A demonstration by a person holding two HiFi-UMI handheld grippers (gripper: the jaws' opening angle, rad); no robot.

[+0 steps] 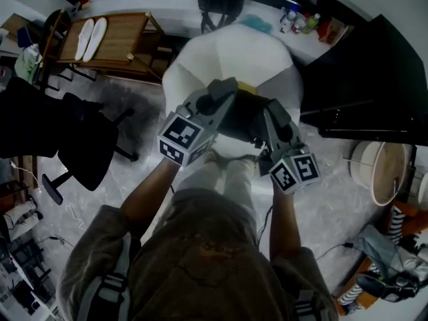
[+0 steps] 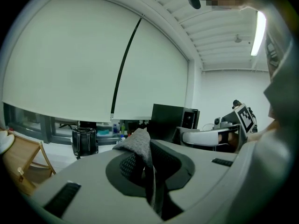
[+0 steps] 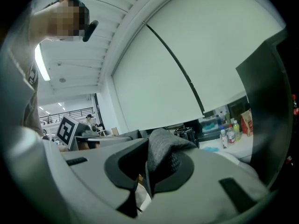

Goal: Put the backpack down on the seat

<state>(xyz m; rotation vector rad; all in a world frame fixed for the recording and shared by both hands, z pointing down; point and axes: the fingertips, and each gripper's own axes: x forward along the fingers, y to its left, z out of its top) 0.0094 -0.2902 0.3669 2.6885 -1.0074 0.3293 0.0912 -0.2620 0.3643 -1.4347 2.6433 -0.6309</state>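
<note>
Jaws of left gripper (image 2: 145,167) and right gripper (image 3: 145,174) clamped on grey backpack (image 2: 138,141) fabric; cubes (image 1: 184,139) carry black-and-white square marker codes.

Person: olive-brown short-sleeved shirt (image 1: 214,266) with a faint darker print across the chest. Grey webbing straps, one at the left shoulder (image 1: 110,289) and one at the right (image 1: 304,306), each with a dark buckle. Light, pale trousers (image 1: 224,176).

Left gripper (image 1: 226,85) and right gripper (image 1: 269,109): moulded grey shells with a dark oval recess around the jaws and black rectangular slots on the flanks. Each carries a white cube, left (image 1: 182,139) and right (image 1: 295,172), printed with black square markers.
</note>
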